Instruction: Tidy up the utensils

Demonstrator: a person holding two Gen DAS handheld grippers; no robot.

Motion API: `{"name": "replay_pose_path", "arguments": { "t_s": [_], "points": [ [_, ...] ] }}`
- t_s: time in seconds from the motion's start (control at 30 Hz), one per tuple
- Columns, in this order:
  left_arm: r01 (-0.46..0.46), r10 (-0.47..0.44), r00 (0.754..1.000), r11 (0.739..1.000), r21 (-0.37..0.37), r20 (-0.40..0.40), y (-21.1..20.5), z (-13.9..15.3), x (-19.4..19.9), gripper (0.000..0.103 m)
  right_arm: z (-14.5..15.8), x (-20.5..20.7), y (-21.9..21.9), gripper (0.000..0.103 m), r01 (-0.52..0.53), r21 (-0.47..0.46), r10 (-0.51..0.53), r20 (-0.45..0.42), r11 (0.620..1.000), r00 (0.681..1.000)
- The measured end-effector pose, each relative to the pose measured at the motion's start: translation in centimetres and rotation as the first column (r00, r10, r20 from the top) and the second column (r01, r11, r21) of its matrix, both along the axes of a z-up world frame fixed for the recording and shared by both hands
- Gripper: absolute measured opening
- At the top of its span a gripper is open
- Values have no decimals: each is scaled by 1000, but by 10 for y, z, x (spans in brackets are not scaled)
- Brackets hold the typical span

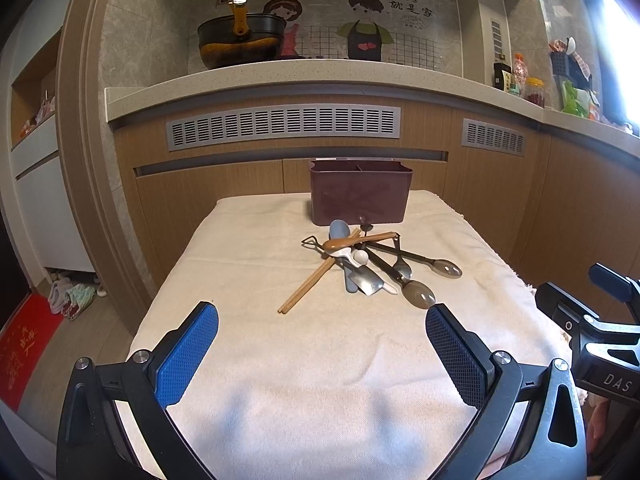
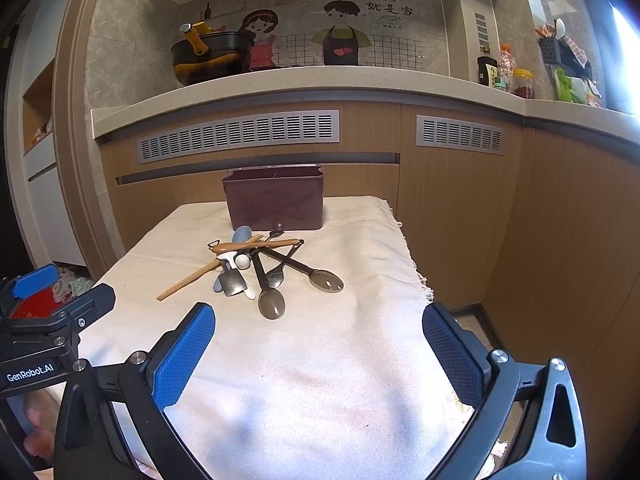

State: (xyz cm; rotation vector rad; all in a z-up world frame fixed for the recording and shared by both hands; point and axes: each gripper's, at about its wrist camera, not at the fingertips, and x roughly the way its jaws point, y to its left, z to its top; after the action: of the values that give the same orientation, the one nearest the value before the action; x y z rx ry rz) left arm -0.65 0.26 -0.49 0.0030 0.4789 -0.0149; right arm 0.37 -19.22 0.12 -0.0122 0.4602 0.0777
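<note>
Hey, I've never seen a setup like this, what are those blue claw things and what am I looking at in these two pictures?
Those are two hand-held grippers, each carried by a person, with a camera looking out between its fingers. One picture is from the left gripper, the other from the right gripper. Both are open and hold nothing. Ahead is a table under a white cloth. On it lies a pile of utensils: spoons, chopsticks, a small spatula. Behind the pile stands a dark red bin, apparently meant for them.
</note>
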Motion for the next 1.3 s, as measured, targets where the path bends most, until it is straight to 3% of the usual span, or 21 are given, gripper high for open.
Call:
{"name": "replay_pose_path", "arguments": {
  "t_s": [0.23,0.7,1.03,1.17,1.3],
  "points": [
    [22,-21,999,1000,10,-27,-3,-6,10,103,0,19,3,103,-44,-16,43,-22,999,999],
    [25,-26,998,999,-20,-56,11,3,86,103,-8,102,14,103,-187,46,192,-153,981,969],
    [89,-90,992,996,-15,-88,25,-4,151,103,-22,164,22,103,-177,-77,157,-215,981,964],
    [112,-114,986,993,-25,-123,44,-10,181,102,-41,193,34,103,-239,-113,198,-293,964,935],
    [95,-100,985,995,-42,-138,67,-16,203,99,-50,213,47,103,-285,-216,215,-298,934,930]
  ]
}}
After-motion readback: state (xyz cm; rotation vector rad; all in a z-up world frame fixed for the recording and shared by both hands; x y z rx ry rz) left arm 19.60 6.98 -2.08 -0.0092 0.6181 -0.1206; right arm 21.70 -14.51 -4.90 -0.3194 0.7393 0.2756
